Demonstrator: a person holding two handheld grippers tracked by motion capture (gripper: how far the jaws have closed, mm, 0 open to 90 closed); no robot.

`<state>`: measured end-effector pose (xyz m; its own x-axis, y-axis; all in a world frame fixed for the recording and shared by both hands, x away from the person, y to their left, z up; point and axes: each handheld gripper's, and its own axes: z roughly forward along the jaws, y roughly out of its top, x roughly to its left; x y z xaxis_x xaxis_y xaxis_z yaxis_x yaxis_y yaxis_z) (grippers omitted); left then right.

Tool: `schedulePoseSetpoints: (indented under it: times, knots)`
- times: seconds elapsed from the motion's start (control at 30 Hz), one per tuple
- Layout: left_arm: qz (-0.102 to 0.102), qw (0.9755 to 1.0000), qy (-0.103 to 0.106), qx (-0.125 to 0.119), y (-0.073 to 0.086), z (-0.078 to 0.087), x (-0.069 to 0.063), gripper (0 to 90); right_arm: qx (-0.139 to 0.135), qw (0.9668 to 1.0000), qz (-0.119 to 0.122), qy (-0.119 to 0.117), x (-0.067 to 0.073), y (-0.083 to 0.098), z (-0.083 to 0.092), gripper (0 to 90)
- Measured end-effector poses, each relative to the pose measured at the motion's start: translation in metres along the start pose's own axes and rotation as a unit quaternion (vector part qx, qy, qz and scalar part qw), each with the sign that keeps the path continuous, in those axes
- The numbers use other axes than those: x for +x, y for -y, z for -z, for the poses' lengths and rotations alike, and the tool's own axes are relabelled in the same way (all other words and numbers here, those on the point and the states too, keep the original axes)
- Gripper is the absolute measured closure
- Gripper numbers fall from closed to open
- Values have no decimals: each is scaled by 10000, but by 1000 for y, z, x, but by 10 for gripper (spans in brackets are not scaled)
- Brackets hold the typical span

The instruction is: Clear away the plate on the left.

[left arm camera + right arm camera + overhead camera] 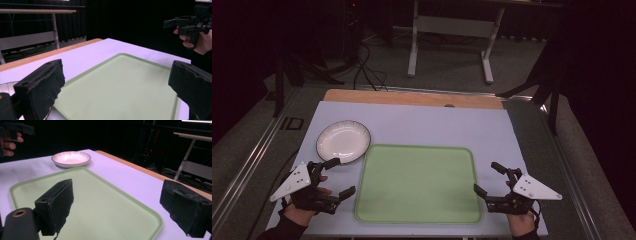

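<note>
1. High view showed the left hand-held gripper [338, 176] at the lower left of the frame and the right hand-held gripper [490, 178] at the lower right, with the green tray [417, 184] lying between them on the tabletop [432, 125].
2. Both hand-held grippers stood with jaws spread wide and nothing between them; the left gripper view and the right gripper view each showed bare tray surface in the gap.
3. The white plate [343, 141] sat at the centre left of the frame, just above the left hand-held gripper's upper jaw and just beside the tray's upper-left corner; whether its rim touched the tray could not be told.
4. The plate was round, so no long axis governed the approach. The tray's long axis ran left to right across the frame.
5. The left hand [304, 210] was judged much the nearer to the plate; the right hand [522, 220] lay well apart from it, across the full tray.
6. In the right gripper view the plate [71, 158] appeared at the upper left, beyond the tray [100, 202].
</note>
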<state>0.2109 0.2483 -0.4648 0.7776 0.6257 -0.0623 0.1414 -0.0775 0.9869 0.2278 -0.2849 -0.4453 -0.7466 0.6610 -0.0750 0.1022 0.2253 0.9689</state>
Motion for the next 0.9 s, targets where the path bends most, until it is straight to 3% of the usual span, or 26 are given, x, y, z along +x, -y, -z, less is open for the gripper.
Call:
schedulePoseSetpoints:
  times: [0.37,0.4,0.5,0.53,0.67,0.7,0.73,0.77,0.9]
  knots:
    - [18,9997,156,201,1,-9,-4,8,34,9999,36,97,1,2,3,124]
    - [133,9991,265,297,0,-11,-5,8,29,10000,19,87,1,2,3,124]
    - [249,9982,317,438,-1,-12,-6,7,19,10000,9,63,1,2,3,123]
    - [365,9970,450,511,-3,-14,-8,7,24,10000,21,56,1,2,4,123]
    - [219,9965,467,657,-8,-15,-14,7,19,10000,33,43,3,1,4,123]
    - [236,9953,601,723,-10,-15,-17,7,30,10000,72,32,4,0,5,122]
    - [236,9953,601,723,-10,-15,-17,7,30,10000,72,32,4,0,5,122]
    - [300,9935,736,810,-12,-17,-18,7,31,9999,107,13,6,-1,5,122]
    - [222,9924,921,784,-22,-16,-23,6,-42,9999,114,12,7,-3,7,122]
